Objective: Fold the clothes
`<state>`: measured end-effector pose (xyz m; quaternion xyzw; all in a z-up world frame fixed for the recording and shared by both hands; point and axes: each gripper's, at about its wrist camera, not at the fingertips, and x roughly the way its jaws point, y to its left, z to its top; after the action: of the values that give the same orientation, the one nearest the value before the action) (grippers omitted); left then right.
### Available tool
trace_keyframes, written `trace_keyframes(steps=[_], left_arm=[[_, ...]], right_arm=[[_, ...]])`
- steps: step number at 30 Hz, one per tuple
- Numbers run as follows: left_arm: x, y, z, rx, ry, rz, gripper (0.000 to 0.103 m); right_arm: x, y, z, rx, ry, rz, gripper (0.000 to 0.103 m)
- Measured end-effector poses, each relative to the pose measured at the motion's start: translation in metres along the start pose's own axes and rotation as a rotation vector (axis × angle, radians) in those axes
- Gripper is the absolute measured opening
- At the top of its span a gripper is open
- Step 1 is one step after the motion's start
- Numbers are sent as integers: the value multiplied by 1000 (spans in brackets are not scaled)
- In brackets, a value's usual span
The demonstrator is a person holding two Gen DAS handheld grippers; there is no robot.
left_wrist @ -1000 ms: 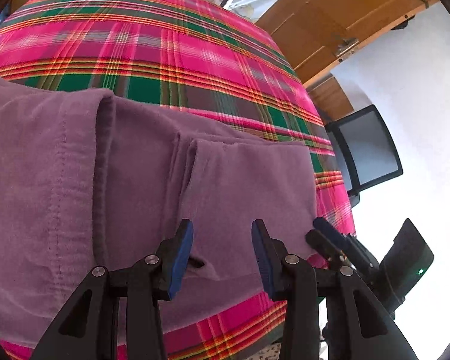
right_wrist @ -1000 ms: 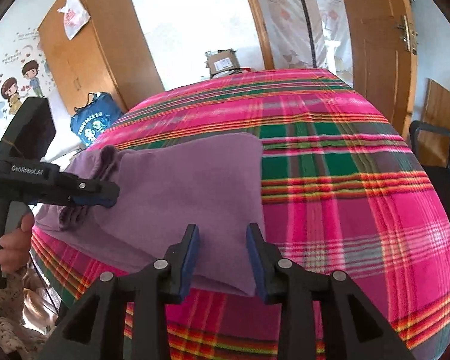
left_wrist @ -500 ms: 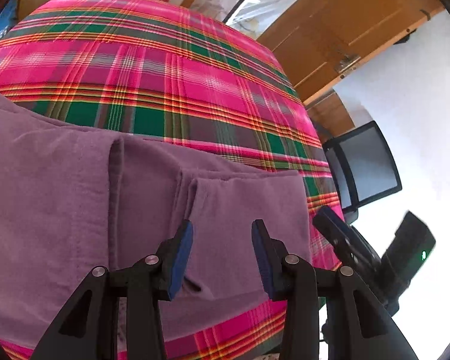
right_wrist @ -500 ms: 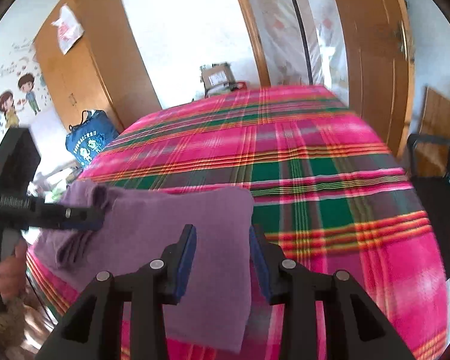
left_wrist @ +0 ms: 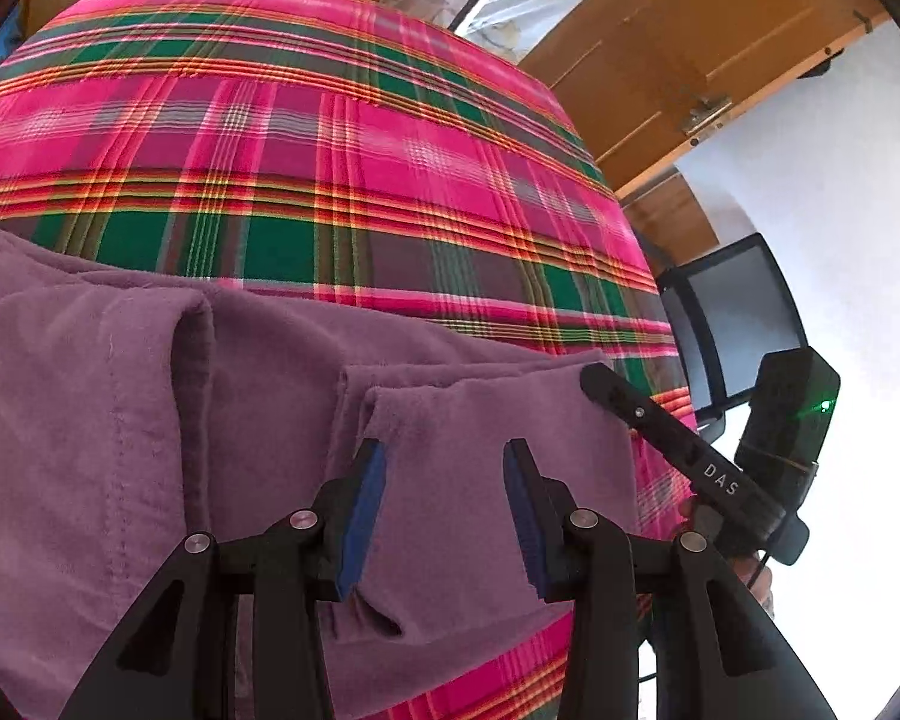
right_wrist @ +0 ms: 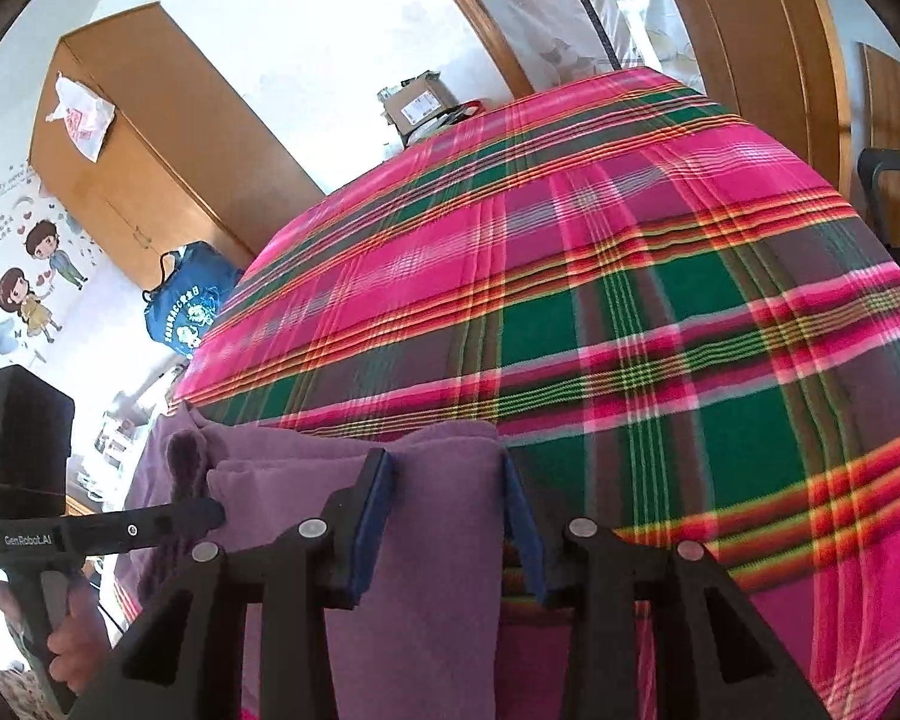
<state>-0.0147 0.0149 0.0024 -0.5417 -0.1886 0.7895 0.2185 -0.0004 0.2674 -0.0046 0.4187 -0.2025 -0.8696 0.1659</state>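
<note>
A: What lies on the bed?

B: A soft, matte purple fleece garment [left_wrist: 150, 420], folded into stacked layers with stitched hems, rests near the front edge of the pink-and-green plaid woven bedspread [left_wrist: 342, 156].

A: And the tools?

B: The left gripper [left_wrist: 444, 510], black with blue pads, stands spread above the cloth, pinching nothing. The right gripper [right_wrist: 444, 516] has just been opening; the fold's edge lies between its parted pads, unpressed.

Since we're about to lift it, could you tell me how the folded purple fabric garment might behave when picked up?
The folded purple fabric garment is probably floppy: its layers sag in soft creases. It likely drapes, since its edge hangs off the plaid-covered bed. Loose folds may slide apart.
</note>
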Motion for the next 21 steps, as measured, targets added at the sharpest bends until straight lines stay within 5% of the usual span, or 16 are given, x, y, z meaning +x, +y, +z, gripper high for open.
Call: trace_keyframes(steps=[7, 21], left_arm=[[7, 3, 3, -18, 14, -2, 42], [-4, 2, 0, -30, -32, 17, 42]], right_arm=[[-10, 3, -3, -18, -52, 5, 15], [-17, -3, -3, 19, -91, -69, 20]])
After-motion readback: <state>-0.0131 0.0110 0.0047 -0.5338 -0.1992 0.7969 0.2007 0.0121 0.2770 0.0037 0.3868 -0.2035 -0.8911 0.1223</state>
